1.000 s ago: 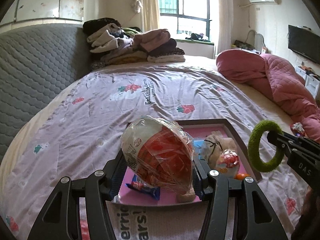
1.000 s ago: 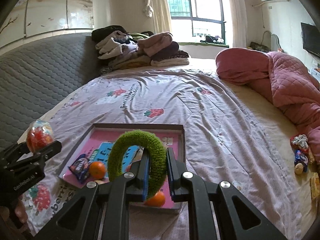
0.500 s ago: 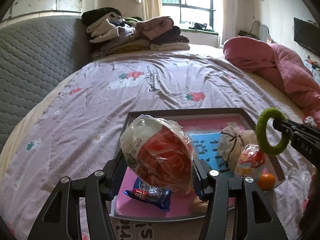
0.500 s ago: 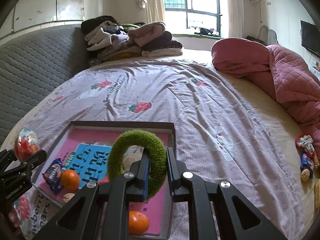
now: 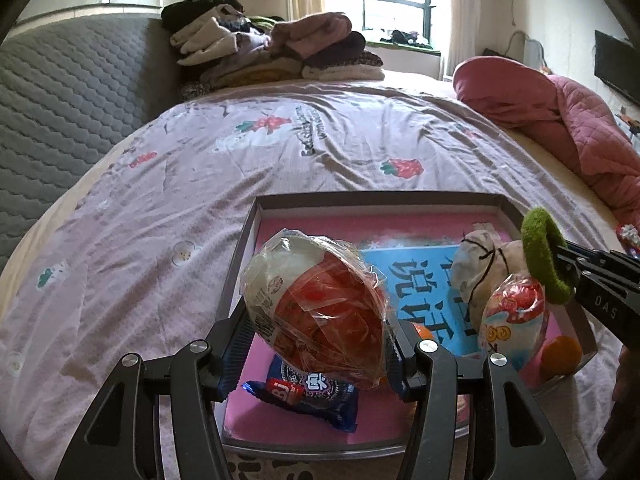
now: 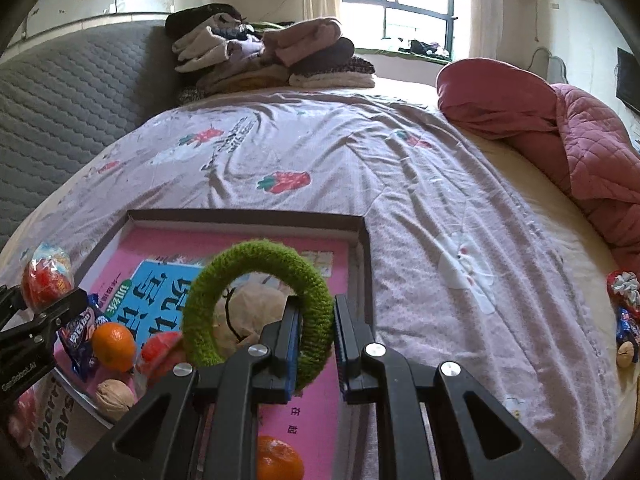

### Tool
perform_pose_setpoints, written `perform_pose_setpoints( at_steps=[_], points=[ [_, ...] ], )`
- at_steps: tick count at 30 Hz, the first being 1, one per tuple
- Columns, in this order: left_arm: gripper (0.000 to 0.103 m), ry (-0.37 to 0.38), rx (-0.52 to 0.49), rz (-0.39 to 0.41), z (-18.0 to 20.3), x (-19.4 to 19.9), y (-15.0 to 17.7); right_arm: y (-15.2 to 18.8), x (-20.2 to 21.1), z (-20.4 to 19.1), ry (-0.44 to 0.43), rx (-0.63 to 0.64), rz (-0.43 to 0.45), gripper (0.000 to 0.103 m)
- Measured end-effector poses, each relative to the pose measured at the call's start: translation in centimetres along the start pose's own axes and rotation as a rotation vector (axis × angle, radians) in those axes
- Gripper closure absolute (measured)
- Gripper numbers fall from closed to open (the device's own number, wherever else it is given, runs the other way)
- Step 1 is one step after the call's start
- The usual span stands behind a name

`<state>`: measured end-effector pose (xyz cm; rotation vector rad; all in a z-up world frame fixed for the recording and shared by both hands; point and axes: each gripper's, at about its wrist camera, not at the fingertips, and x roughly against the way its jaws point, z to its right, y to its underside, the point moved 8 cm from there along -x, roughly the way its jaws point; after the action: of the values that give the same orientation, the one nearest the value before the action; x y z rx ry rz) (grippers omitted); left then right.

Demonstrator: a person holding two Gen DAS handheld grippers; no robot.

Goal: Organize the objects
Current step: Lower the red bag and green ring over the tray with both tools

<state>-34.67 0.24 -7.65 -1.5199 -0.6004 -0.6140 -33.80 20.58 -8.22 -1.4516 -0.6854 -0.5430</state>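
Left wrist view: left tool clamped on a wrapped egg-shaped snack, red and white under crinkled clear film, one pad on each side. It hangs above the near-left part of a shallow tray with a pink floor, lying on the bed. In the tray: blue cookie packet at 6 o'clock under the held egg, blue booklet at centre, beige pouch with black cord at 3 o'clock, second foil egg in front of the pouch, orange at the near-right corner. Right tool enters from 3 o'clock, carrying a green fuzzy ring above the tray's right side. Folded clothes at 12 o'clock, pink quilt at 2 o'clock.

Right wrist view: right tool closed tight on the green fuzzy ring; pads pinch the ring's right side and the ring stands upright over the tray. Through the ring: beige pouch. Booklet at 9 o'clock of the ring. Orange and walnut at 8 o'clock, another orange at 6 o'clock. Left tool at 9 o'clock edge with the wrapped egg. Loose snacks on the bed at 3 o'clock, well apart from the tray.
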Motion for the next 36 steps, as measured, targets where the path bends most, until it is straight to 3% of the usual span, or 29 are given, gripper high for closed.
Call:
perform_pose_setpoints(
  at_steps=[18, 23, 28, 36],
  points=[
    [0.044, 0.022, 0.011, -0.02, 0.2, -0.9, 1.4, 3.2, -1.7, -0.6, 0.006, 0.01, -0.109, 0.086],
    [0.044, 0.032, 0.026, -0.02, 0.0, -0.8, 1.5, 3.7, -1.6, -0.6, 0.016, 0.017, -0.119, 0.081],
    [0.044, 0.035, 0.03, -0.024, -0.1, -1.2, 1.4, 3.7, -1.1, -0.7, 0.019, 0.014, -0.115, 0.069],
    [0.044, 0.047, 0.043, -0.038, -0.1, -2.3, 0.8, 3.7, -0.7, -0.6, 0.019, 0.009, -0.119, 0.067]
  ],
)
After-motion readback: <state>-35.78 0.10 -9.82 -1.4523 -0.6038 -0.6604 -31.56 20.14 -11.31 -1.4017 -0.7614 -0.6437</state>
